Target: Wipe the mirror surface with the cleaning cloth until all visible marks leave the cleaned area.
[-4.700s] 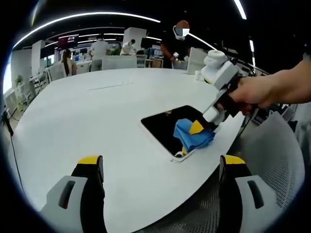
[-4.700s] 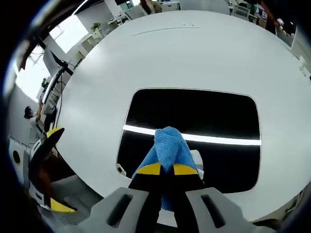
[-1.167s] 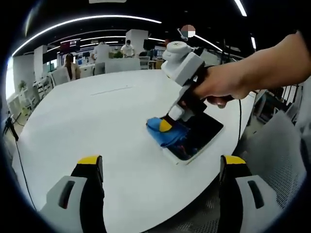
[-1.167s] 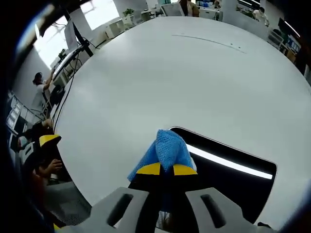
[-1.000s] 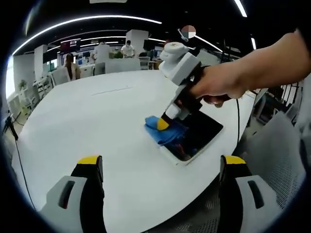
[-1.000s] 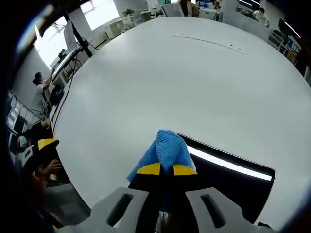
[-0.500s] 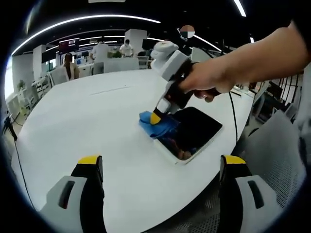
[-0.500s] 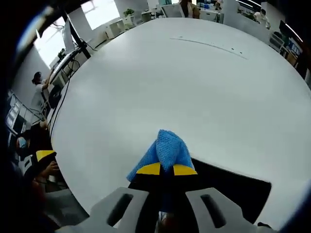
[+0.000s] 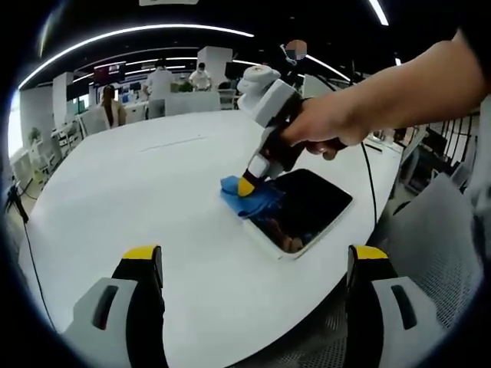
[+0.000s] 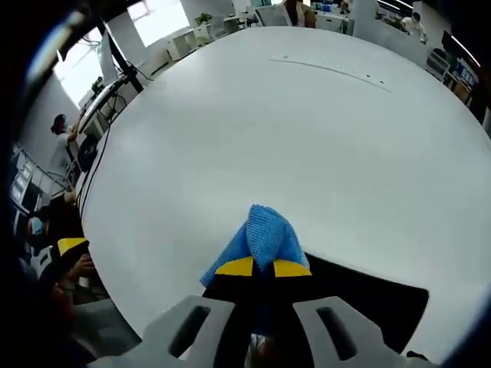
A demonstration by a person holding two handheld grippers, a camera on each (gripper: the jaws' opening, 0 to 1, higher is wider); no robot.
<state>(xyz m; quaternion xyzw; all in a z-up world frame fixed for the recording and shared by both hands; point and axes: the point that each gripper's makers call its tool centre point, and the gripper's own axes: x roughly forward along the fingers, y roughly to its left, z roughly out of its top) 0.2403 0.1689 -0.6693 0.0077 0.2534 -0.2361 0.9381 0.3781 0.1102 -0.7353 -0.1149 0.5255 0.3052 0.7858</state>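
Between the right claw's yellow-tipped jaws a blue cloth is pinched tight, its bunched end pressed down at the near edge of the dark mirror, which lies flat on the white bench under and just behind the claw. Seen from the left claw, whose jaws stand wide apart and hold nothing, a hand grips the right claw ahead over cloth and mirror.
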